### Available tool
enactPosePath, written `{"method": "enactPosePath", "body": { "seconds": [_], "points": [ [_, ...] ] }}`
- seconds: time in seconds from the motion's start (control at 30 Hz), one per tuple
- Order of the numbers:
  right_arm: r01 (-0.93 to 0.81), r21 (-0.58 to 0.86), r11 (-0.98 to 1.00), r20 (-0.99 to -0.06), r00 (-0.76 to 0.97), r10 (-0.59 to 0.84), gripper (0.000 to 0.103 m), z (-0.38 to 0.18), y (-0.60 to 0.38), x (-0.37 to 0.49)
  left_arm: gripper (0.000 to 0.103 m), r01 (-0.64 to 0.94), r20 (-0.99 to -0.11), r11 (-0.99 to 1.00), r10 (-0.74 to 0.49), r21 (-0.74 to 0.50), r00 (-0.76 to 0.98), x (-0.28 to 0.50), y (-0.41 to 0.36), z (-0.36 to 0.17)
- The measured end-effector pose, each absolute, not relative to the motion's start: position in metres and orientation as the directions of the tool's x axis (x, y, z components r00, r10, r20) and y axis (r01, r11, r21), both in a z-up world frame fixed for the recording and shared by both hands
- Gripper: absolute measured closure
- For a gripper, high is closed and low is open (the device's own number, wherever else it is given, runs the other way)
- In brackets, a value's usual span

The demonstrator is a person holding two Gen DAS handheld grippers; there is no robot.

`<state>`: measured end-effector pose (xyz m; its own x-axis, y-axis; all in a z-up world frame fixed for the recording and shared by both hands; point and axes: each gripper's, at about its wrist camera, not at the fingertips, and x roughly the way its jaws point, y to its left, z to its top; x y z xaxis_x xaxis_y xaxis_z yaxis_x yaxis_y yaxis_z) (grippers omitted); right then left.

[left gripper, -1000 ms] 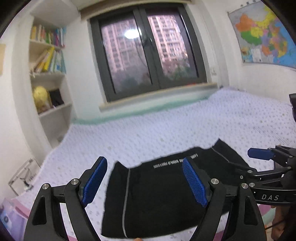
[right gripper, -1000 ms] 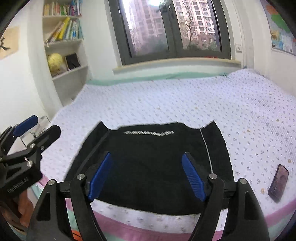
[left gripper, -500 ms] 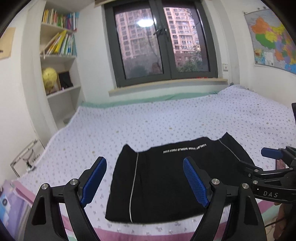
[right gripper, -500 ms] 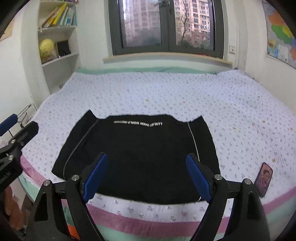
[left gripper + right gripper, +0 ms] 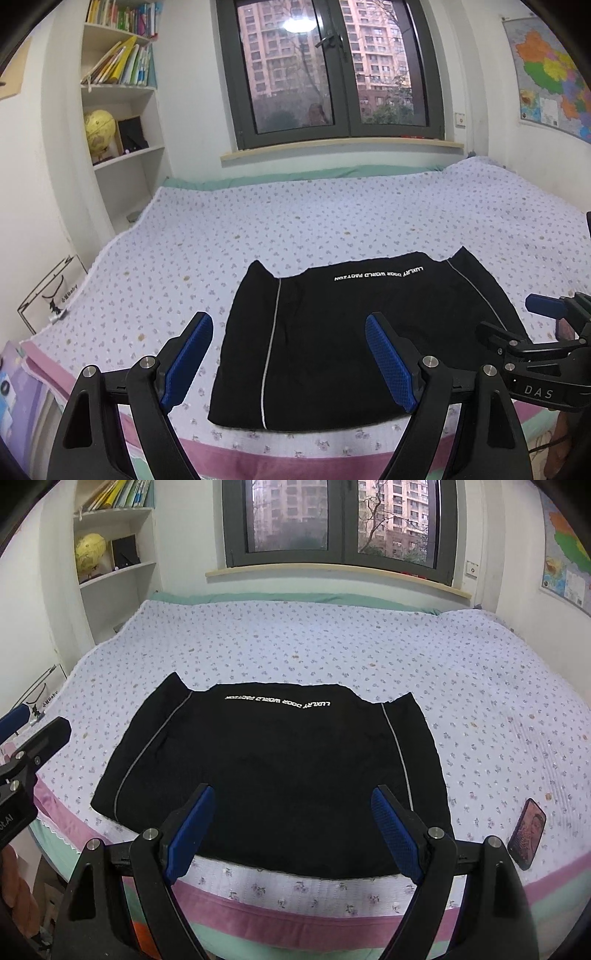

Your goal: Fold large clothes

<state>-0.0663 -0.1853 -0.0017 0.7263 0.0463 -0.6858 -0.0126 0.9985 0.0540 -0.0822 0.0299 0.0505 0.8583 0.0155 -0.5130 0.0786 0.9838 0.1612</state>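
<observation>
A black garment (image 5: 332,332) with white lettering and grey piping lies flat and folded on the bed, close to the near edge; the right wrist view shows it too (image 5: 280,753). My left gripper (image 5: 287,319) hovers open above the garment's near left part, nothing between its blue pads (image 5: 188,354). Open as well, my right gripper (image 5: 292,792) hangs over the garment's near edge with empty jaws. Each gripper shows at the side of the other's view: the right gripper (image 5: 524,321) and the left gripper (image 5: 33,727).
The bed (image 5: 332,635) has a flowered lilac cover with a pink border along its near edge (image 5: 332,912). A phone (image 5: 526,838) lies right of the garment. A bookshelf (image 5: 118,110) stands at the left, a window (image 5: 332,66) behind, a map (image 5: 546,74) on the right wall.
Both grippers have sunk and tipped down toward the bed's near edge, so the garment sits more centred in each view. The right jaws widened slightly. The garment has not moved.
</observation>
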Motion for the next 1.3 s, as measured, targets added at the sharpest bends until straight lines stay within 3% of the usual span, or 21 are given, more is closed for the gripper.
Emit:
{"method": "enactPosePath", "body": {
  "seconds": [1.3],
  "points": [
    [0.009,0.061,0.998,-0.719,0.694,0.037,0.015,-0.017,-0.206,-0.054,0.017,0.073,-0.553,0.982,0.036,0.174,0.832,-0.072,0.017,0.032]
  ]
}}
